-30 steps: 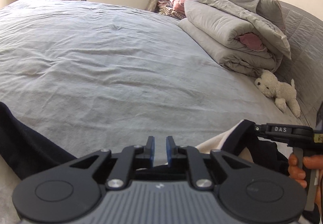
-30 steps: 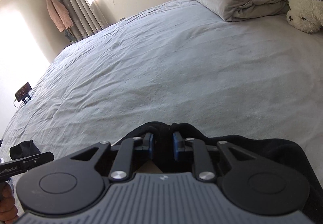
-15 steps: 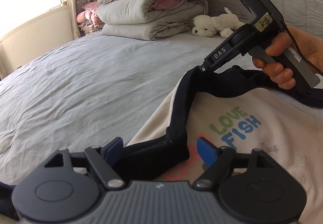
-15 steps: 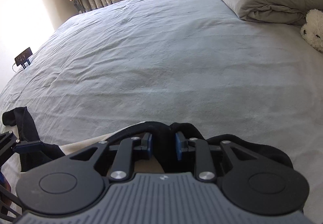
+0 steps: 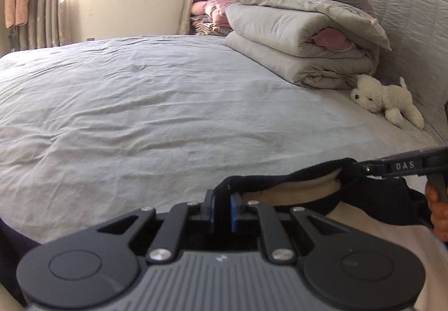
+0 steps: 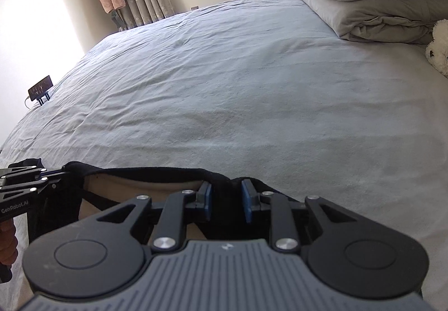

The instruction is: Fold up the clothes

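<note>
A: What are my tongs doing?

B: I see the left tongs clamped on the black neckline of a cream shirt. The right tongs pinch the same black edge further along.

A: Where is the shirt?

B: Stretched between them, at the near edge of the grey bed.

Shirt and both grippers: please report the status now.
Left gripper shut on shirt collar. Right gripper shut on same collar. Collar edge stretched between them above bed. Nothing in the way.
</note>
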`<state>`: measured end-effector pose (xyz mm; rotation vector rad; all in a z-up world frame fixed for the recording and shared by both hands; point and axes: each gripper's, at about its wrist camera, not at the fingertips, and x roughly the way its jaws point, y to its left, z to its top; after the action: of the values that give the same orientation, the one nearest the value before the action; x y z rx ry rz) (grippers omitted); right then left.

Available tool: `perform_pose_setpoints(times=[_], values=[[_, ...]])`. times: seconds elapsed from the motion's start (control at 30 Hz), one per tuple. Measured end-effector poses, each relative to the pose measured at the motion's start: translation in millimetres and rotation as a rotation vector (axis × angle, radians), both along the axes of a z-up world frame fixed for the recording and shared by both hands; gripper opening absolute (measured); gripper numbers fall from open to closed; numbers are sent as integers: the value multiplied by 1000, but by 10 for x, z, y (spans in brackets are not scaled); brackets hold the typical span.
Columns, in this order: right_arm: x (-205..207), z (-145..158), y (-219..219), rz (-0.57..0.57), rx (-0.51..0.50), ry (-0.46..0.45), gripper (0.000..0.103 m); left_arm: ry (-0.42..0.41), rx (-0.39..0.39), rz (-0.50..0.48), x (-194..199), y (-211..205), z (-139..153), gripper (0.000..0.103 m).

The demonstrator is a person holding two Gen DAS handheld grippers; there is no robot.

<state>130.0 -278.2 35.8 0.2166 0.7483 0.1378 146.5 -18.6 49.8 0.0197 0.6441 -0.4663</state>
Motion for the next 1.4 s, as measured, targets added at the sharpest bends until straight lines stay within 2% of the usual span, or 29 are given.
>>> perform_pose_setpoints(times=[0.1, 0.17, 0.23, 0.3, 0.33, 0.37, 0.4, 0.43, 0.47, 0.53, 0.67, 0.77, 0.93, 1.17, 1.33, 1.4], values=[[15, -15, 63, -10, -57, -31, 26, 24, -17, 52, 145, -55, -63, 12], [29, -19, 63, -35, -88, -47, 26, 31, 23, 50, 206, -145, -108, 15], [44, -41, 23, -54, -101, -42, 26, 30, 76, 51, 245, -233, -143, 25], [43, -54, -12, -75, -104, -36, 26, -2, 87, 76, 218, -211, -114, 45], [24, -32, -48, -77, -66, -44, 27, -16, 84, 88, 203, -188, -95, 47], [1, -6, -86, -79, -22, -54, 29, -24, 57, 99, 184, -126, -59, 51], [-22, 20, -124, -80, 22, -64, 32, -31, 29, 112, 166, -56, -21, 60], [-45, 57, -163, -98, 67, -71, 39, -37, -3, 137, 147, 37, 24, 67], [-67, 96, -199, -124, 110, -75, 51, -45, -31, 160, 127, 122, 65, 75], [-118, 152, -235, -155, 152, -78, 60, -67, -44, 178, 63, 229, 140, 81], [-199, 216, -90, -176, 5, -49, 68, -91, -48, 166, -66, 286, 269, 93], [-234, 178, -120, -221, 0, -32, 68, -93, -14, 121, -162, 193, 313, 94], [-243, 42, -241, -274, 3, -4, 72, -130, 101, 61, -332, 72, 274, 100], [-183, 55, -187, -246, 52, -69, 74, -71, 51, 136, -182, 262, 143, 102], [-67, -86, -144, -269, -45, -19, 76, -79, 35, 87, -195, 173, 45, 102], [-50, -173, -241, -295, -5, 3, 80, -82, 28, 72, -199, 146, 12, 102]])
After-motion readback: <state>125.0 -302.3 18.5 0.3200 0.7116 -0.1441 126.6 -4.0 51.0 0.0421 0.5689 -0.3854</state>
